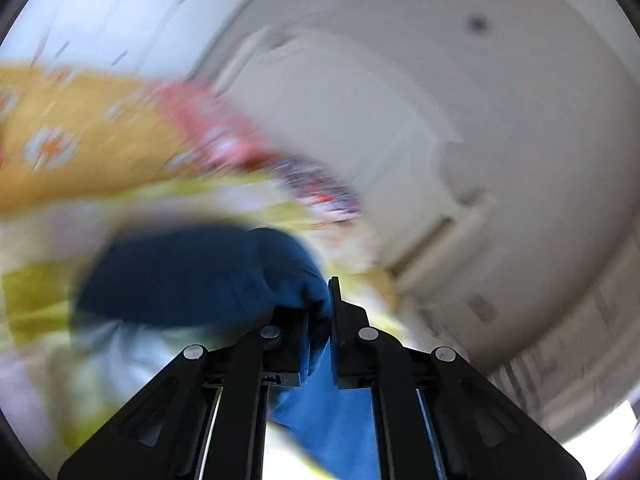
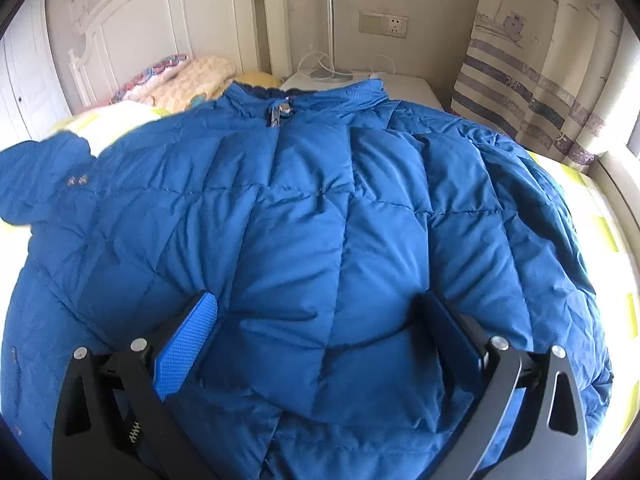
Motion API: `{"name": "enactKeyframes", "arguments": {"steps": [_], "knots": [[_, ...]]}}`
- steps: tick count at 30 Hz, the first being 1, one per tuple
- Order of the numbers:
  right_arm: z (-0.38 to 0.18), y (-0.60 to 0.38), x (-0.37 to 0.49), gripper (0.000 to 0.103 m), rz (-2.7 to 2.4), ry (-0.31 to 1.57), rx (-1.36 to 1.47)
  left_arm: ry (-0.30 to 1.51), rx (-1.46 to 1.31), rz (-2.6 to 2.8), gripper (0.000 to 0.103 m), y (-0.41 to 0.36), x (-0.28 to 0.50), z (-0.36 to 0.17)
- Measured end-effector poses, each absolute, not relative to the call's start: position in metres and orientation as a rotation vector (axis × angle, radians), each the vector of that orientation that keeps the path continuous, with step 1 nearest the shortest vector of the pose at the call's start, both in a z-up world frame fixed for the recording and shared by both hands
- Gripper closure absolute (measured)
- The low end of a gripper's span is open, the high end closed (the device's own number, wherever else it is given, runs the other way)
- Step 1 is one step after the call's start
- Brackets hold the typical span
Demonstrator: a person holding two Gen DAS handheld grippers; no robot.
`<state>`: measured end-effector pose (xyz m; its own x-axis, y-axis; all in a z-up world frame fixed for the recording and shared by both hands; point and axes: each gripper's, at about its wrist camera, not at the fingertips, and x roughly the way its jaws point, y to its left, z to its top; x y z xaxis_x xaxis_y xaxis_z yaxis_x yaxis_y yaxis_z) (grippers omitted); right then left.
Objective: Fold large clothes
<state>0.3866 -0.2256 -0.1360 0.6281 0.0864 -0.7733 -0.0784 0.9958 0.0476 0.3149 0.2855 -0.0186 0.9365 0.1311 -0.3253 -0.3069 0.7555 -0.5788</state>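
Bed [image 2: 612,216] with yellow-white cover carries everything. Blue puffer jacket [image 2: 320,220] lies on it front up, zipped, collar toward headboard [image 2: 132,24], body spread flat, probably laid out for folding. Sleeve [image 2: 36,176] at picture-left sticks out sideways over the cover, likely the first part to fold in. Right claw [image 2: 320,332] wide, hovering low over jacket's lower front, pads apart, gripping nothing; looks like it is there to pin the body. Left claw [image 1: 330,320] clamped on a bunch of blue jacket fabric, view blurred, which part I cannot tell.
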Motion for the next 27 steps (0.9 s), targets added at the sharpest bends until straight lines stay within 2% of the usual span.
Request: {"name": "enactKeyframes", "arguments": {"steps": [2,4,7,10,12,13,14,15,20,24,25,26,27], "knots": [[-0.124,-0.247,0.376,0.013,0.099,0.777,0.146,0.246,-0.531,0.117,0.099,0.22,0.317,0.012],[-0.111,-0.278,0.359,0.013,0.047,0.626,0.3,0.264,-0.397,-0.033,0.098,0.149,0.324,0.032],[-0.104,-0.319,0.339,0.011,-0.025,0.469,0.49,0.38,-0.217,-0.224,0.098,0.042,0.34,0.025],[-0.111,-0.341,0.337,0.011,-0.05,0.452,0.607,0.578,0.016,-0.32,0.097,-0.061,0.363,-0.026],[-0.113,-0.344,0.338,0.011,-0.053,0.457,0.616,0.806,0.152,-0.373,0.096,-0.117,0.383,-0.087],[-0.112,-0.342,0.339,0.011,-0.051,0.461,0.603,0.856,0.2,-0.362,0.093,-0.131,0.386,-0.109],[-0.112,-0.34,0.34,0.011,-0.047,0.465,0.589,0.822,0.293,-0.308,0.093,-0.145,0.381,-0.121],[-0.113,-0.339,0.34,0.011,-0.043,0.469,0.58,0.802,0.365,-0.28,0.093,-0.155,0.378,-0.119],[-0.114,-0.334,0.347,0.011,-0.03,0.49,0.56,0.85,0.373,-0.349,0.09,-0.148,0.369,-0.102],[-0.116,-0.335,0.342,0.011,-0.02,0.485,0.579,0.725,0.238,-0.409,0.09,-0.107,0.325,-0.057],[-0.116,-0.335,0.342,0.011,-0.017,0.488,0.582,0.672,0.164,-0.418,0.087,-0.087,0.313,-0.043],[-0.116,-0.335,0.343,0.011,-0.018,0.491,0.581,0.639,0.096,-0.404,0.074,-0.069,0.304,-0.035],[-0.116,-0.334,0.343,0.011,-0.017,0.495,0.576,0.619,0.013,-0.334,0.056,-0.04,0.299,-0.032]]}}
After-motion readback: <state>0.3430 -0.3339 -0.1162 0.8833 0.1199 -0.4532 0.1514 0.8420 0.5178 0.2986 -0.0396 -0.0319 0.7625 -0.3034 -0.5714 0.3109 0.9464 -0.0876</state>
